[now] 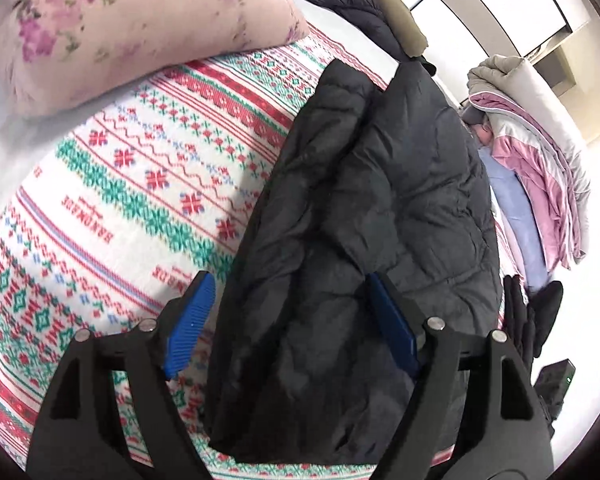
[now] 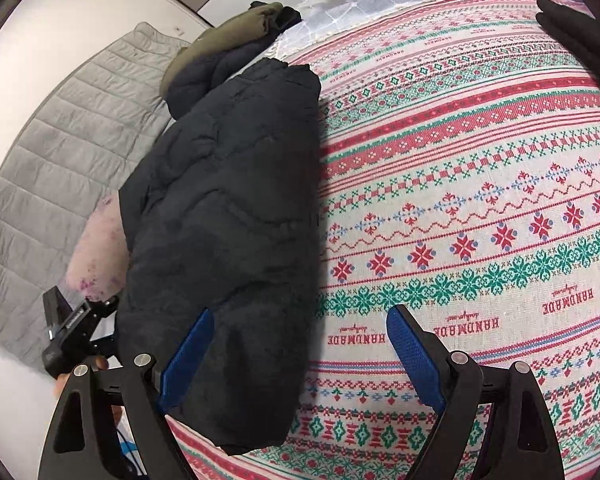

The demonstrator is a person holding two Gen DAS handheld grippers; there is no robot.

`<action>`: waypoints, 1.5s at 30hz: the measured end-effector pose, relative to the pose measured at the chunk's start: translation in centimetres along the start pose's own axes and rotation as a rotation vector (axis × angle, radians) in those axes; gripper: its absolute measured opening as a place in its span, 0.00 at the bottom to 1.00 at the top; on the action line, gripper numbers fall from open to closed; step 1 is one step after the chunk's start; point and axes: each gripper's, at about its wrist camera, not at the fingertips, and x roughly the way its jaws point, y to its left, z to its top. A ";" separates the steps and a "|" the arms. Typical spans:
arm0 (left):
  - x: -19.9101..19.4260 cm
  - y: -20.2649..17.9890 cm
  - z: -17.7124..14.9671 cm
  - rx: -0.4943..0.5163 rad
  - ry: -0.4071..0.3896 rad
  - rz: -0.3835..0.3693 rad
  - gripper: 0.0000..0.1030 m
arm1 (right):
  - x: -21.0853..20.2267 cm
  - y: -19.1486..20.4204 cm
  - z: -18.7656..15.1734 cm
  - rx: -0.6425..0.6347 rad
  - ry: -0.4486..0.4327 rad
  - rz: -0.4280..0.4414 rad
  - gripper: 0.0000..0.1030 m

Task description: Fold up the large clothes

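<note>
Bed (image 2: 460, 128) under patterned cover: folded black puffer jacket (image 2: 228, 216), floral pillow (image 1: 112, 28), stacked quilts (image 1: 540, 168)

The black jacket (image 1: 364, 208) hides its own collar (folded under).

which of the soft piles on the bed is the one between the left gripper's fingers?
The dark puffer jacket, folded long on the patterned blanket. The floral pillow and the pink-grey folded quilt lie farther off, untouched.
</note>
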 end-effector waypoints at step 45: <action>3.3 -2.0 -3.1 0.038 0.080 -0.137 0.93 | 6.3 -0.8 -0.6 0.229 0.108 0.270 0.92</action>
